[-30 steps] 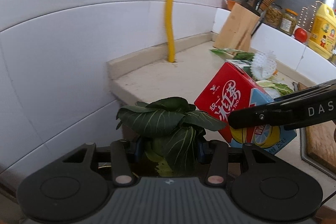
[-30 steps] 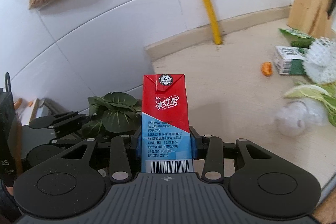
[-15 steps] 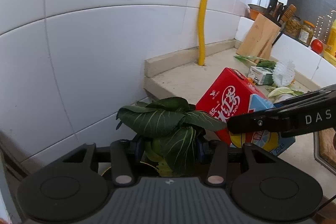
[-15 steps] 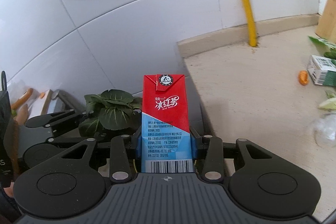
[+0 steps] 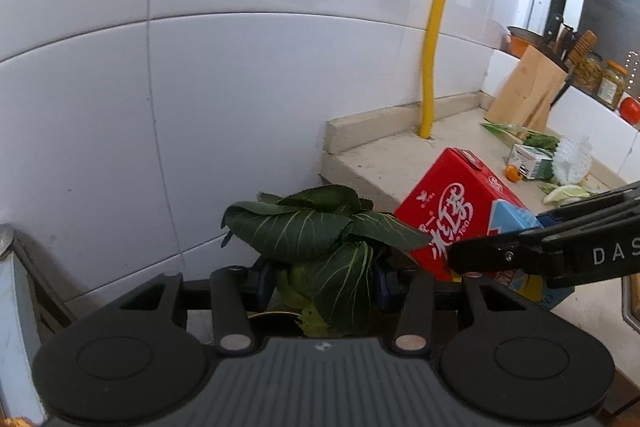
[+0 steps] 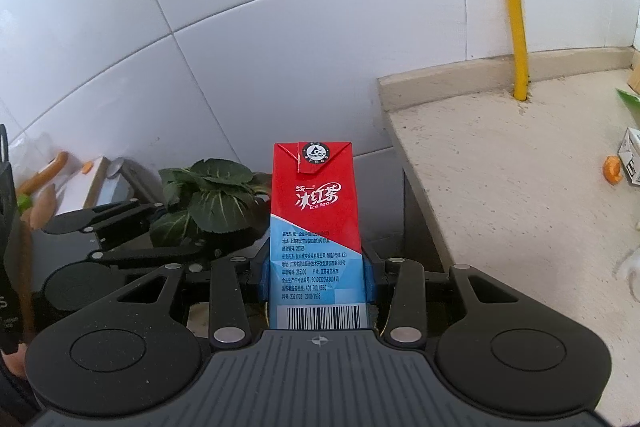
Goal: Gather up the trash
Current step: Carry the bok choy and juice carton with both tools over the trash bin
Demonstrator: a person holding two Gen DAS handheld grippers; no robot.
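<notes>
A dark green leafy vegetable [image 5: 320, 247] sits between the blue pads of my left gripper [image 5: 324, 283], which is shut on it. A red and blue ice tea carton [image 6: 316, 227] stands upright in my right gripper [image 6: 316, 275], shut on its lower half. In the left wrist view the carton [image 5: 460, 211] shows tilted at the right, with the right gripper's black arm [image 5: 560, 251] across it. In the right wrist view the left gripper [image 6: 168, 227] and its vegetable [image 6: 208, 195] are to the left. Both grippers hang off the counter's left end, in front of the white tiled wall.
A beige counter [image 6: 520, 167] lies at the right with a yellow pipe [image 5: 434, 67] rising from it. On it are a small green carton [image 5: 532, 163], an orange scrap [image 6: 612, 169], leaf scraps [image 5: 564, 191], white foam netting [image 5: 572, 159] and a knife block [image 5: 528, 95]. A metal-edged object [image 6: 100, 183] sits low at the left.
Both grippers have carried their loads leftward, off the counter's end. The counter and yellow pipe have slid to the right in both views, and more tiled wall shows.
</notes>
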